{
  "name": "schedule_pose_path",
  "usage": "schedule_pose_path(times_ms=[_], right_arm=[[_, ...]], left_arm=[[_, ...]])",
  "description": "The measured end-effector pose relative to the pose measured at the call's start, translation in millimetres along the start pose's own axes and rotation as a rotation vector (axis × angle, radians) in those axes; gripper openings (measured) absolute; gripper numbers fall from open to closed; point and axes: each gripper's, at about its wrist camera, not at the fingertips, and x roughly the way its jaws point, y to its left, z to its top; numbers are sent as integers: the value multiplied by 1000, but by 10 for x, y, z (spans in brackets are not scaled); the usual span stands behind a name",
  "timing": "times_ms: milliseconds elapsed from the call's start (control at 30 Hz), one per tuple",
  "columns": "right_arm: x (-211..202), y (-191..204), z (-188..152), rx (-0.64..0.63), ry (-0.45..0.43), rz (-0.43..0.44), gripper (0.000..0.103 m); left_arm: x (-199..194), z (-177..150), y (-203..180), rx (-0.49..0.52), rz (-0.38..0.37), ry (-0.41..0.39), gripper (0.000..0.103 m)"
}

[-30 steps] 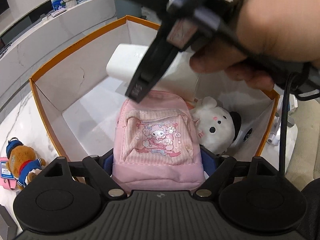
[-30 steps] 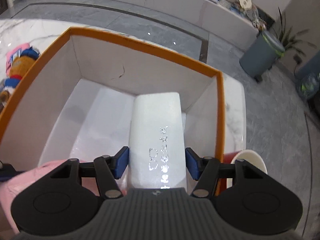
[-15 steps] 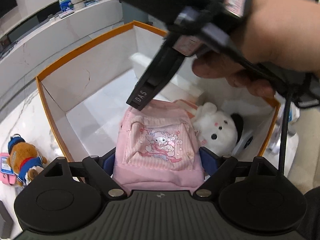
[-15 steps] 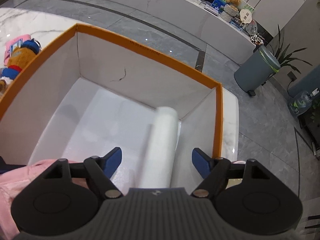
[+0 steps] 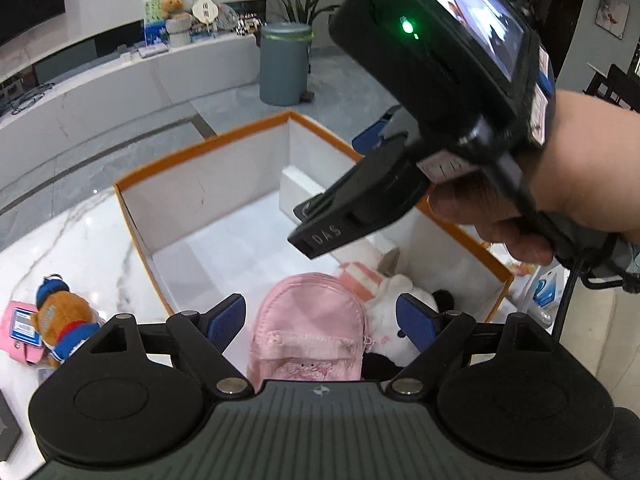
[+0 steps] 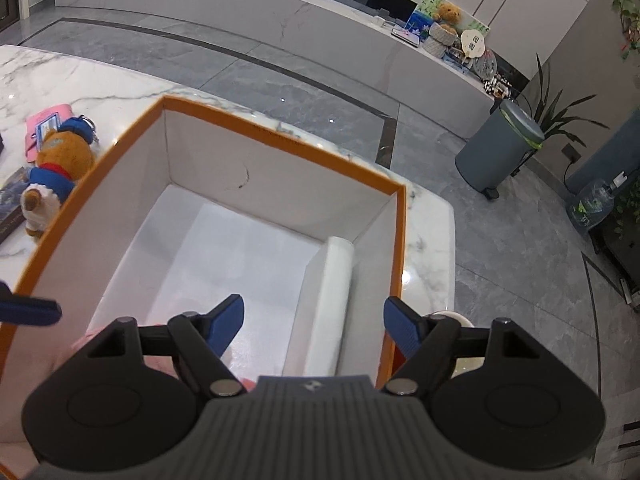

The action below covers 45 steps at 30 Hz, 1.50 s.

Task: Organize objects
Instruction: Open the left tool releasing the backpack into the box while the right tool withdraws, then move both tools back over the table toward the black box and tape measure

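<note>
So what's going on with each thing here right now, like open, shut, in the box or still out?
Left gripper: jaws open, holding nothing.
Right gripper: jaws open, holding nothing.
Orange box: open-topped, on the marble table.
White box: inside, standing against the right wall.
Pink backpack: inside, flap closed.
White plush: inside, beside the backpack.
Brown bear: lying outside on the table.

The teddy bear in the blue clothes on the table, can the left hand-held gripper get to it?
Probably yes. The teddy bear lies on the marble table, outside the orange box. The left hand-held gripper is open and empty, with nothing between them.
</note>
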Motion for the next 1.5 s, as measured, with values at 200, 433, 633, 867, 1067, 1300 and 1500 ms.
schedule_pose_path(times_ms=[200, 433, 633, 867, 1067, 1300, 1500], right_arm=[[-230, 77, 59, -20, -20, -8, 78], [-544, 169, 171, -46, -66, -26, 78], [-839, 317, 243, -87, -96, -35, 78], [-1112, 618, 342, -129, -132, -31, 79], [-1312, 989, 453, -162, -170, -7, 79], [-1538, 1405, 505, -194, -218, 36, 82], [-1666, 1682, 392, -192, -260, 80, 84]], left_arm=[[-52, 71, -96, 7, 16, -37, 99], [-404, -15, 69, -22, 22, -78, 99], [-722, -189, 318, -63, 49, -105, 99], [-1094, -420, 679, -130, 107, -126, 99], [-1398, -591, 916, -172, 148, -151, 99], [-1686, -853, 1174, -188, 186, -164, 99], [-1882, -1163, 1495, -231, 213, -188, 99]])
